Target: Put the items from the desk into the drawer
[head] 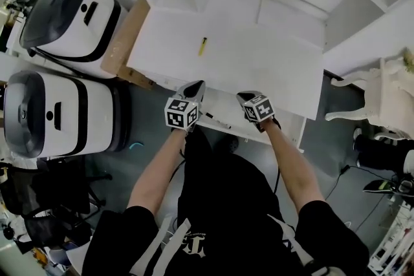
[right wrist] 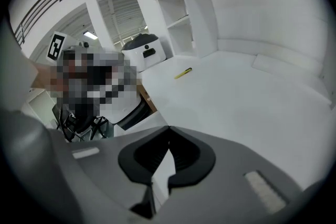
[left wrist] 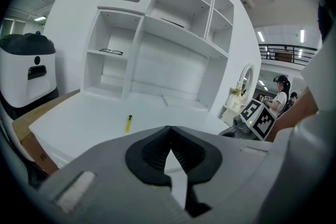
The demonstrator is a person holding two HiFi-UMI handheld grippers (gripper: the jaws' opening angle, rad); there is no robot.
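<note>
Left tool [head: 196,86] and right tool [head: 244,97], both closed on nothing, hang over the desk's [head: 272,68] near edge, apparently poised between steps. Yellow pen-like item [head: 202,46], slim and darker at one end, lies flat mid-desk toward the left edge, well apart from both.
</note>
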